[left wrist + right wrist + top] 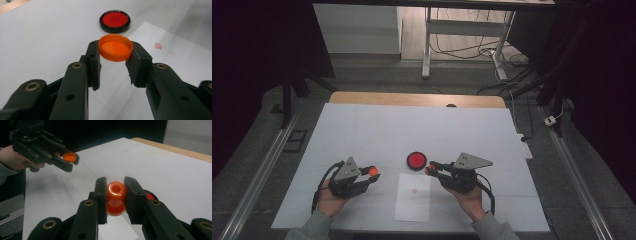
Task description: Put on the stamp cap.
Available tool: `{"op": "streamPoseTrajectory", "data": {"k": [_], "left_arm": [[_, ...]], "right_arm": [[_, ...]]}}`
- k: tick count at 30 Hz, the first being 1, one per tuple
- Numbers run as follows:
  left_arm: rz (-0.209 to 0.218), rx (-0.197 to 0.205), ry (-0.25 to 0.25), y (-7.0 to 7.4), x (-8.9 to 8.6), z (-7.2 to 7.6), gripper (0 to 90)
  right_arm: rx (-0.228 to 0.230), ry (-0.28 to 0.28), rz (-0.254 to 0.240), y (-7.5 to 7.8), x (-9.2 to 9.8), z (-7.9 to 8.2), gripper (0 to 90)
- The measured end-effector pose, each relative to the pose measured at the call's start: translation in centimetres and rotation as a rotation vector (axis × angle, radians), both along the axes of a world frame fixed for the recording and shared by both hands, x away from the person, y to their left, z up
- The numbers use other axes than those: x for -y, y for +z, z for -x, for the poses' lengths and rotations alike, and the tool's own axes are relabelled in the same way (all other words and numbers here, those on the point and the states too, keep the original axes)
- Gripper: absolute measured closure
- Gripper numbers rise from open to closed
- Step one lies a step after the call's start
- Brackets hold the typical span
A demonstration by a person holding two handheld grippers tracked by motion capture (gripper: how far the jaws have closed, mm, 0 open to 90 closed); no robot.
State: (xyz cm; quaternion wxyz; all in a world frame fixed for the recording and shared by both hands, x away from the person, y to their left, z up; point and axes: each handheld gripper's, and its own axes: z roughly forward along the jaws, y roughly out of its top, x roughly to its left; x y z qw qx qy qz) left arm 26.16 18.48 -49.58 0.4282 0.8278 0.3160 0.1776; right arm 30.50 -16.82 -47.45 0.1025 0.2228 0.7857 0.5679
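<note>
My left gripper is shut on a round orange cap, held flat and open side up between its pads above the white table cover. It shows at the left of the high view as left gripper with the orange cap at its tips. My right gripper is shut on an orange spool-shaped stamp, gripped by its narrow waist. A black dish with a red ink pad lies between the two grippers. A white paper sheet with a small red mark lies in front of it.
The white cover spans the wooden table. Beyond the far edge stand a white desk frame and loose cables on the floor. A metal rail runs along the left, another along the right.
</note>
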Motion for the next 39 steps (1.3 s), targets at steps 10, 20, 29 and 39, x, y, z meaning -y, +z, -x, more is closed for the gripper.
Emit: {"op": "streamPoseTrajectory", "data": {"k": [10, 20, 29, 39], "left_arm": [[-0.007, 0.000, -0.043, 0.2, 1.8, -0.6, 64.2], [-0.015, -0.006, -0.082, 0.2, 3.5, -1.3, 64.2], [-0.023, -0.015, -0.108, 0.0, 4.8, -1.6, 64.2], [-0.034, -0.018, -0.134, -0.1, 6.1, -1.7, 64.2]], "right_arm": [[-0.004, 0.000, -0.003, -0.1, 0.0, 0.0, 72.1], [-0.004, -0.001, -0.005, -0.1, 0.0, 0.0, 72.1], [-0.004, 0.001, -0.010, 0.0, 0.0, 0.0, 72.1], [-0.003, 0.003, -0.009, 0.0, 0.0, 0.0, 72.1]]}}
